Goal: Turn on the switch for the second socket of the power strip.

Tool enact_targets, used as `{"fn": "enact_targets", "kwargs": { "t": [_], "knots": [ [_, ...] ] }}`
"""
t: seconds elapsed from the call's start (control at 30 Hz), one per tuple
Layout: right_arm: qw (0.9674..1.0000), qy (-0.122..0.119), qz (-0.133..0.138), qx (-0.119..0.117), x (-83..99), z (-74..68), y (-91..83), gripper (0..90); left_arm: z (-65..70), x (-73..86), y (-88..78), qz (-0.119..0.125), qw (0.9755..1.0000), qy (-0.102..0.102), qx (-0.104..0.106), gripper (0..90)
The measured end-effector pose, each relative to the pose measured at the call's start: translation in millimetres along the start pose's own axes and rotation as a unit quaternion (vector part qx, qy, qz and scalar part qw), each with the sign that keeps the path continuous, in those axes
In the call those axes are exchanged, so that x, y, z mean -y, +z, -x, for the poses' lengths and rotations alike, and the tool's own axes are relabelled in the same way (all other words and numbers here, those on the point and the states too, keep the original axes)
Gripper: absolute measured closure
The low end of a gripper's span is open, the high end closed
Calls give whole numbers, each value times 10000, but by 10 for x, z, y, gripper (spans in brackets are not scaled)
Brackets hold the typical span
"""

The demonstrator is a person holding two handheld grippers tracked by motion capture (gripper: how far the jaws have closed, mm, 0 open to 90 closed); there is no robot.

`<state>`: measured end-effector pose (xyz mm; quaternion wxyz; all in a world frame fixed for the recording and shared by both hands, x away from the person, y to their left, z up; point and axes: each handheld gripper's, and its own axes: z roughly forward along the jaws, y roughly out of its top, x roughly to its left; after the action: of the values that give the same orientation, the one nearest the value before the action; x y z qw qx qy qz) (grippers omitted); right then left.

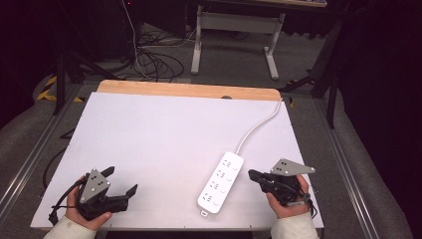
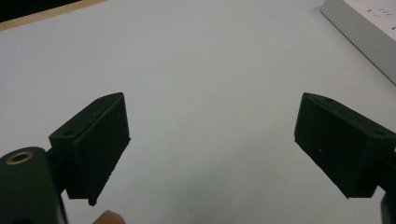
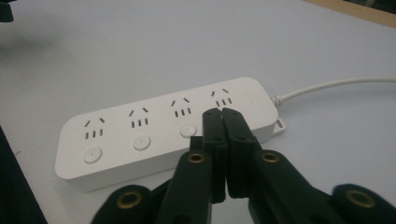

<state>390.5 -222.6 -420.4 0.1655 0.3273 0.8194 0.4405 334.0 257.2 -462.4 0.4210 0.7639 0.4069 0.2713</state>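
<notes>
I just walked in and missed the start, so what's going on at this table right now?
A person sits at a white table with a handheld gripper in each hand. The left gripper is open, jaws spread wide over bare table near the front left corner, holding nothing. The right gripper is shut and empty, its tips pointing at a white power strip lying beside it. The strip has four outlets, each with a round button, and its cord trails toward the table's far edge. Nothing is being gripped.

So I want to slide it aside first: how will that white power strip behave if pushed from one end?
The power strip looks rigid and lies flat, so it probably slides rather than tips. Its cable trails off the far edge and may tug it round. The smooth casing might slip against the right tool.
</notes>
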Motion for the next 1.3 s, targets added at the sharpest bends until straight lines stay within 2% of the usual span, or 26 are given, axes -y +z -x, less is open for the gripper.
{"fn": "enact_targets", "kwargs": {
  "t": [0.4, 0.87, 0.93, 1.0, 1.07, 1.1, 1.3],
  "knots": [
    [9995, -221, -50, -218, -291, -69, 183, 900, 1, 1, 1, -13, 10000, -2, 10, 110],
    [9986, -294, -69, -423, -466, -141, 399, 900, 5, 4, 22, -50, 10000, -30, 19, 110],
    [9985, -289, -82, -464, -488, -143, 431, 900, 3, 5, 28, -116, 9999, -23, 42, 110],
    [9981, -242, -85, -552, -509, -142, 473, 900, 3, 4, 31, -109, 9999, -23, 37, 110],
    [9968, -121, -36, -785, -516, -129, 511, 900, 4, 3, 27, -118, 9999, -12, 45, 110],
    [9965, -101, -42, -824, -513, -128, 525, 900, 4, 3, 27, -118, 9999, -12, 45, 110],
    [9975, -134, -110, -689, -488, -130, 532, 900, -4, 4, 18, -98, 9999, -36, 23, 110]
  ]
}}
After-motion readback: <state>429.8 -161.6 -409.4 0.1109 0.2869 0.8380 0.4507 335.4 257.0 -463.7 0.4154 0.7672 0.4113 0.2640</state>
